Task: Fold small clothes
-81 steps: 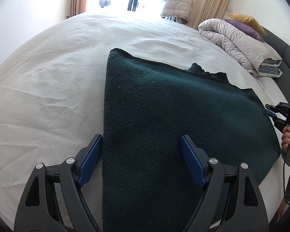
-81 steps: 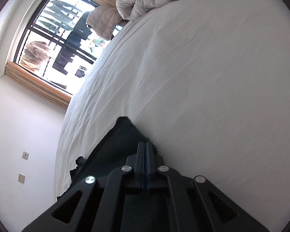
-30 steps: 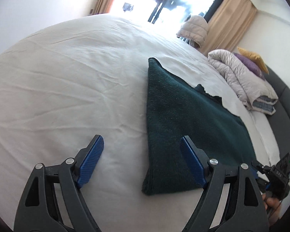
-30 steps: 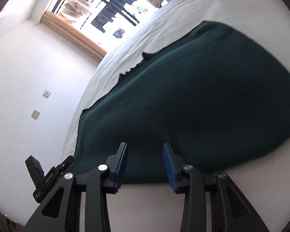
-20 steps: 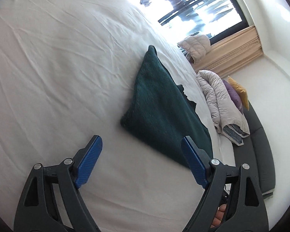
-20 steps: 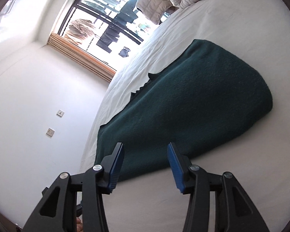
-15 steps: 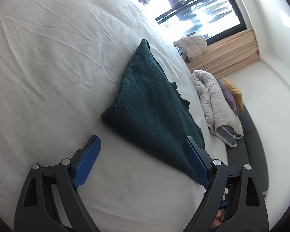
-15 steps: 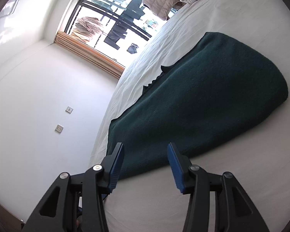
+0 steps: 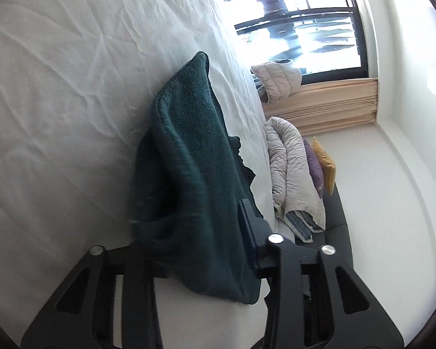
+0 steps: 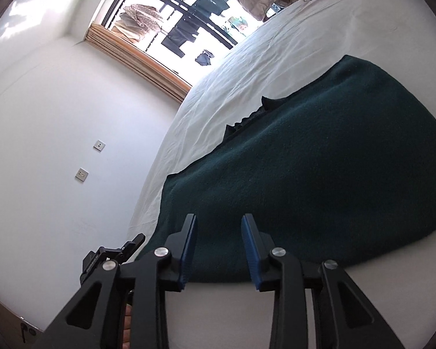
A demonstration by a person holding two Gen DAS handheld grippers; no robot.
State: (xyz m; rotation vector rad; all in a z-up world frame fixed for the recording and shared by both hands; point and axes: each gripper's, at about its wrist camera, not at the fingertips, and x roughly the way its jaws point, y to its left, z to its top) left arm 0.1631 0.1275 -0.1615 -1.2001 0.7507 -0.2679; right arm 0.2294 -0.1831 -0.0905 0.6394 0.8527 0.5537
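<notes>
A dark green knitted garment lies folded on the white bed sheet. Its near corner is bunched and raised off the sheet. My left gripper is closing, and that corner is squeezed between its jaws. The cloth hides the left finger; the right finger presses on the fabric. In the right wrist view the garment spreads wide. My right gripper hovers over its near edge with its jaws closing. A gap still shows between the blue pads, and nothing is pinched. The left gripper shows at the lower left.
A rolled grey duvet with purple and yellow pillows lies at the bed's far end against a dark headboard. A beige puffer jacket sits under the window. A white wall with sockets runs beside the bed.
The left gripper rolled, dropped onto the garment's near corner and closed from wide open, bunching the cloth. The right gripper came closer to the garment's edge and its jaws narrowed.
</notes>
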